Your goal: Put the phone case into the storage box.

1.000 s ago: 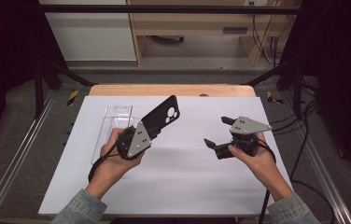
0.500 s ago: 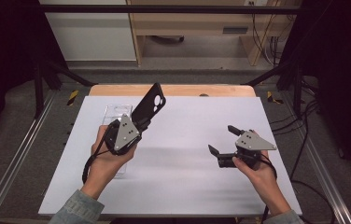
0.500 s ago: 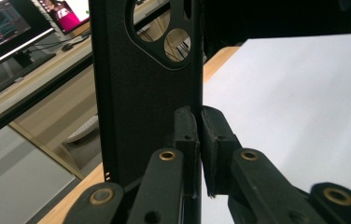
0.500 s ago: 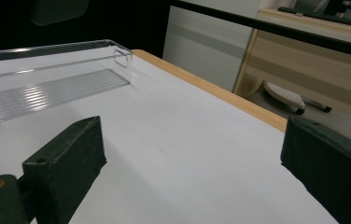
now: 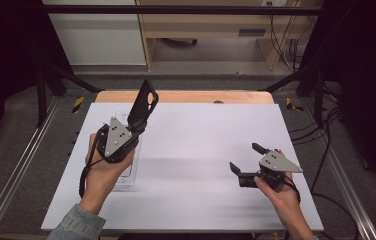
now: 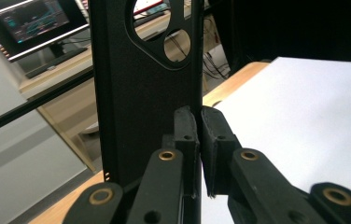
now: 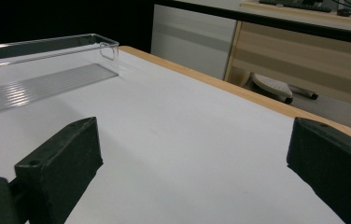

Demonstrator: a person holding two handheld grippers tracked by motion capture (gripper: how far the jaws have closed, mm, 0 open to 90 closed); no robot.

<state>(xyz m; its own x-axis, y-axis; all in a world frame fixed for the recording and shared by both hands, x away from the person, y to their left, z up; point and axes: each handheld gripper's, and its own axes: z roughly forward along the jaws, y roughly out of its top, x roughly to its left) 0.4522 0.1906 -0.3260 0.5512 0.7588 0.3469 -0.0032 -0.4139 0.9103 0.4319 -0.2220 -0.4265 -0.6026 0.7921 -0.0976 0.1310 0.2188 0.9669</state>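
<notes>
A black phone case (image 5: 141, 103) stands raised above the left part of the white worktop (image 5: 201, 150), its lower edge pinched between the pressed-together jaws of the left gripper (image 5: 135, 126); the left gripper view shows the same case (image 6: 141, 88) upright and clamped along its right-hand edge, with the camera cut-outs at the top. The case's upper end reaches over the wooden strip at the worktop's far edge. Under the left hand (image 5: 103, 167) lies a clear plastic tray (image 5: 126, 175), near the worktop's left edge; in the right gripper view the tray (image 7: 47, 70) sits empty and well apart from the spread jaws. The right gripper (image 5: 246, 160) hangs low over the right part of the surface, jaws wide apart and holding nothing, just inside the right edge. Between the two grippers the white sheet lies bare, leaving broad room across the middle and toward the far edge. Compared with a second earlier, the left gripper has carried the case farther from the person and tipped it more upright, while the right gripper has dropped and drawn back toward the near right corner, widening the gap between the two.
</notes>
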